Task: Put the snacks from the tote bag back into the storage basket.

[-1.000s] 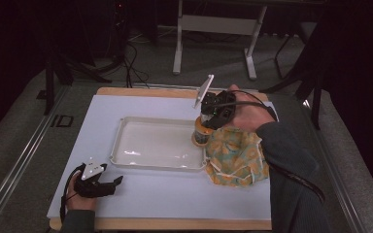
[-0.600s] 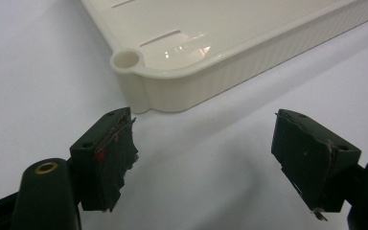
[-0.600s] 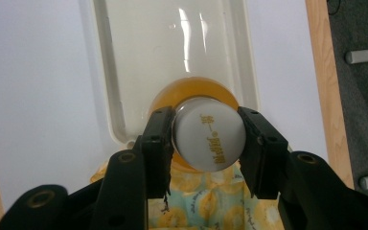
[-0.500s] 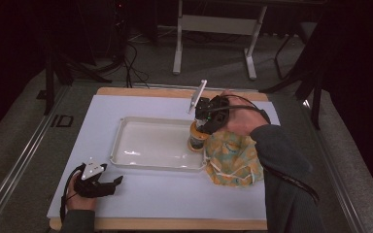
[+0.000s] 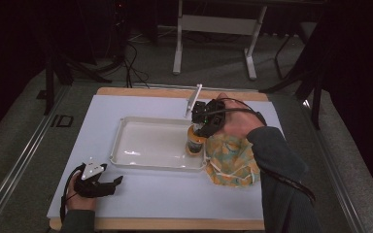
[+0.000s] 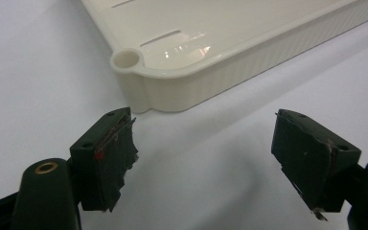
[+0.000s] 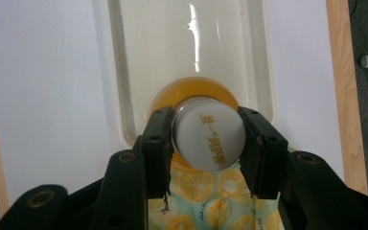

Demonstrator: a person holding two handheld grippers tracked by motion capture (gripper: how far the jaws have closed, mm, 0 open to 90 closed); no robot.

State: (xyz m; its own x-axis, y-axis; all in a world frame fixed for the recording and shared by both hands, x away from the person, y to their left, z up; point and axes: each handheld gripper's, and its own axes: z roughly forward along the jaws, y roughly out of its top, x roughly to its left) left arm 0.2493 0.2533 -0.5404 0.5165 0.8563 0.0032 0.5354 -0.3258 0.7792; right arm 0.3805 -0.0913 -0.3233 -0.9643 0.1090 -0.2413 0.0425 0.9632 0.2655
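Observation:
An orange bottle with a white printed cap hangs upright over the right end of the white tray. My right gripper comes down from above, shut on the cap, and the bottle bulges out below the jaws. My left gripper rests on the white table near the front left corner. In the left gripper view its black jaws stand wide apart with nothing between them, just short of the tray's corner.
A yellow and teal patterned cloth lies crumpled right of the tray, under my right wrist. The white mat sits on a wooden tabletop. Dark floor, cables and a metal stand lie beyond the far edge.
My right gripper has carried the bottle leftward from above the cloth to over the tray's right end. The left gripper has stayed put.

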